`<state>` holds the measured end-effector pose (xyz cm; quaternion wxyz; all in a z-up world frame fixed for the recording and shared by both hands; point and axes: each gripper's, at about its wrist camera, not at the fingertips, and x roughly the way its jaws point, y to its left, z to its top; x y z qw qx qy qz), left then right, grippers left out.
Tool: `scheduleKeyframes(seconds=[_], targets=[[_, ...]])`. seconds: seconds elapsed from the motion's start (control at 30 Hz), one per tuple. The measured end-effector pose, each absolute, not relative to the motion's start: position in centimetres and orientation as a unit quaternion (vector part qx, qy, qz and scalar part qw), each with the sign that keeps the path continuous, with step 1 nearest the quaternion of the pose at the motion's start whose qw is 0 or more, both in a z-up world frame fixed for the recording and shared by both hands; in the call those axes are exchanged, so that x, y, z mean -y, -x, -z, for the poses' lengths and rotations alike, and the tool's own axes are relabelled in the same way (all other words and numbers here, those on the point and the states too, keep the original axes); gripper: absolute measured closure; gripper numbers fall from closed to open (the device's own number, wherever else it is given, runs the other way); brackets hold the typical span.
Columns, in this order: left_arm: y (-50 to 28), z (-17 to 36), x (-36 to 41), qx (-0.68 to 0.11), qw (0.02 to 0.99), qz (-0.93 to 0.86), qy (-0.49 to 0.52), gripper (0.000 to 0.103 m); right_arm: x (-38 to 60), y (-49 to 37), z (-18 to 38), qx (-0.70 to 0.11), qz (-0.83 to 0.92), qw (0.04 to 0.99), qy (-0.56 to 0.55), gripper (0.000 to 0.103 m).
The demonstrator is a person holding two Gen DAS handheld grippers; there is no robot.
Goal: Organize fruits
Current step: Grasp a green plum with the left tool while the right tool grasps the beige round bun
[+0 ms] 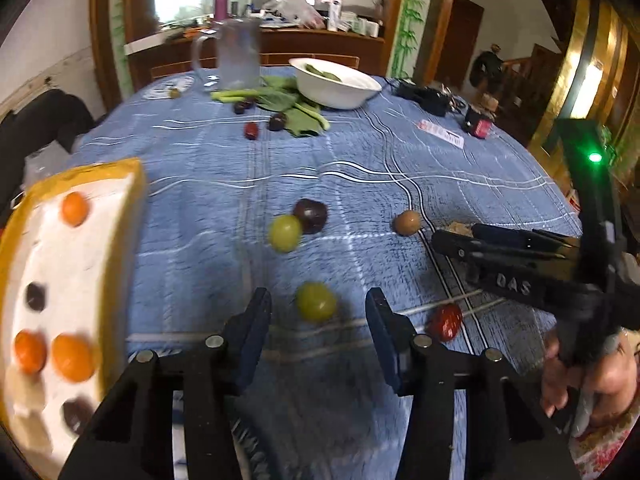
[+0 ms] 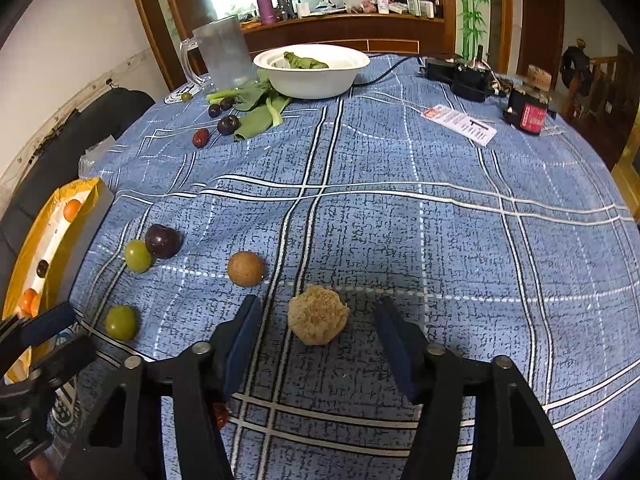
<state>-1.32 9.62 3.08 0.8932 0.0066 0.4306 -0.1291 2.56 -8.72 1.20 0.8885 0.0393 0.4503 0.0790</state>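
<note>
My left gripper (image 1: 318, 306) is open, with a green grape (image 1: 316, 301) on the blue cloth between its fingertips. A red date (image 1: 445, 322) lies to its right. Farther off lie another green grape (image 1: 285, 233), a dark plum (image 1: 310, 215) and a brown longan (image 1: 406, 222). The yellow-rimmed white tray (image 1: 120, 216) at left holds oranges (image 1: 75, 209) and dark fruits. My right gripper (image 2: 316, 320) is open around a rough tan fruit (image 2: 318, 320). The right wrist view also shows the longan (image 2: 245, 268), plum (image 2: 162, 241), both grapes (image 2: 137, 256) (image 2: 121, 322) and the tray (image 2: 86, 190).
At the far side stand a white bowl (image 2: 312, 80) with greens, a clear jug (image 2: 224, 56), loose leaves (image 2: 256, 114), several small dark fruits (image 2: 228, 124) and a red date (image 2: 201, 138). A paper card (image 2: 460, 122), black devices (image 2: 456, 74) and a cable lie far right.
</note>
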Motion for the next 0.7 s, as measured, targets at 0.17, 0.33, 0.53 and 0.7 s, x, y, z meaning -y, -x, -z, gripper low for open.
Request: scheduleKeyframes(seconds=[0.17, 0.33, 0.53, 0.7], targets=[[-0.1, -1.7, -8.8, -0.432, 0.888, 0.153, -0.026, 0.064, 8.5, -2.6, -1.1, -0.445, -0.067, 0.893, -0.016, 0.061], [-0.6, -0.8, -10.4, -0.441, 0.885, 0.147, -0.007, 0.079, 9.1, -2.4, -1.2, -0.444, -0.073, 0.892, -0.034, 0.07], [-0.2, -0.7, -9.8, -0.43, 0.892, 0.138, -0.028, 0.081, 9.7, -2.0, -1.4, -0.441, -0.076, 0.893, -0.057, 0.071], [0.2, -1.4, -10.1, -0.41, 0.902, 0.133, -0.027, 0.082, 10.4, -1.6, -2.1, -0.422, -0.088, 0.898, -0.083, 0.07]])
